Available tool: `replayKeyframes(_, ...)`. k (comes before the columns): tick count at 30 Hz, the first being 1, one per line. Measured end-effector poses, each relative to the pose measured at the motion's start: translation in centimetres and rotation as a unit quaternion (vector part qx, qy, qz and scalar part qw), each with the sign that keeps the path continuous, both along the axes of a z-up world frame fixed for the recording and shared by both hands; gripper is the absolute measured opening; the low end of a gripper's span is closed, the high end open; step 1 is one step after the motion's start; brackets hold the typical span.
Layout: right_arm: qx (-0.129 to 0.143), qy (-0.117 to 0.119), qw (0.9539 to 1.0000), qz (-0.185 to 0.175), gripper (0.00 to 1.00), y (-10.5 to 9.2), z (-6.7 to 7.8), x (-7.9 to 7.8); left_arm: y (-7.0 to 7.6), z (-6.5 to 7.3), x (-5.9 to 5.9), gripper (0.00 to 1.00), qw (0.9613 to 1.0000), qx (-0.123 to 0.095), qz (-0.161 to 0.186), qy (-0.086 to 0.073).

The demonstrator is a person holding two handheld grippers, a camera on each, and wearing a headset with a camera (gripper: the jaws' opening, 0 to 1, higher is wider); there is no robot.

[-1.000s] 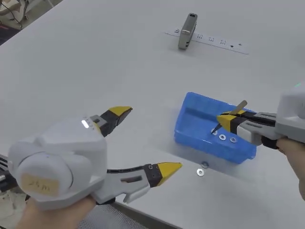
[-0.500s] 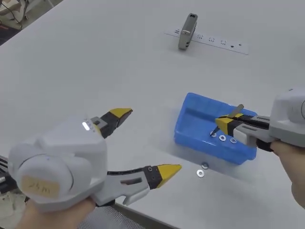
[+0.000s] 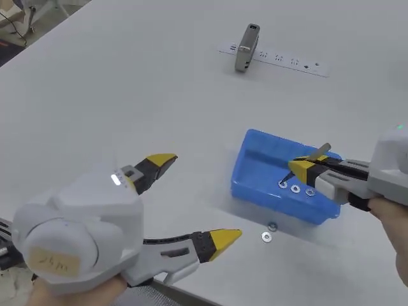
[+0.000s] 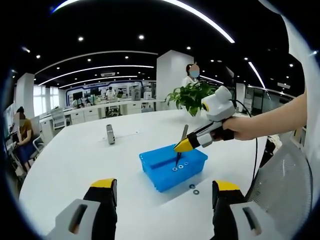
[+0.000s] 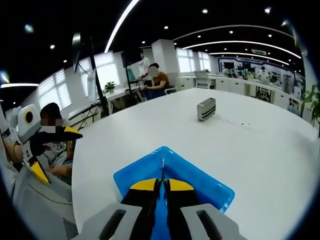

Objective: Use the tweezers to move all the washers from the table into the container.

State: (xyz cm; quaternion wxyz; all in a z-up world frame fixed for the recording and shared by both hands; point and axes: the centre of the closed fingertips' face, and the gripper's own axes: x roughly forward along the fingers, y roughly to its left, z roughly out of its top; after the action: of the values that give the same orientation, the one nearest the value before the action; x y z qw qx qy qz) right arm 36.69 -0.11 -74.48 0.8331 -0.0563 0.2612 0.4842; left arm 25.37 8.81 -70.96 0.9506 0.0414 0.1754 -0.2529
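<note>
Head view showed your right gripper (image 3: pixel 299 171) clamped on the tweezers (image 3: pixel 287 179), tips inside the blue container (image 3: pixel 255 153), while two washers (image 3: pixel 266 237) lay on the table (image 3: pixel 127 95) just outside its near wall, closer to that gripper than to your wide-open left gripper (image 3: pixel 205 196).

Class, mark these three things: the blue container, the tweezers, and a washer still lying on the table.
blue container (image 3: pixel 274 201), head view, front wall
tweezers (image 3: pixel 320 151), head view, exposed upper end
washer on the table (image 3: pixel 266 238), head view, its ring
</note>
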Motion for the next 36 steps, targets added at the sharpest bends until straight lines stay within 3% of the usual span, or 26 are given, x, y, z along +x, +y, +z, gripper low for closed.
replayKeyframes(12, 0.047, -0.022, 0.9985, 0.012, 0.03, 0.0, 4.1, -2.1, -0.2, -0.1, -0.1, 0.79, 1.0000, 0.001, -0.004, 0.002)
replayKeyframes(16, 0.057, -0.021, 0.9978, 0.024, 0.03, 0.2, 4.7, -3.3, -0.1, -0.1, -0.1, 0.79, 1.0000, 0.002, -0.003, 0.002)
replayKeyframes(24, 0.030, -0.003, 0.9978, 0.059, 0.03, 0.7, 2.3, -5.8, -0.1, -0.2, -0.1, 0.78, 1.0000, 0.003, -0.004, 0.003)
replayKeyframes(36, -0.023, 0.012, 0.9968, 0.076, 0.03, 0.4, -1.4, -6.8, 0.0, -0.2, 0.0, 0.78, 1.0000, 0.001, -0.001, 0.002)
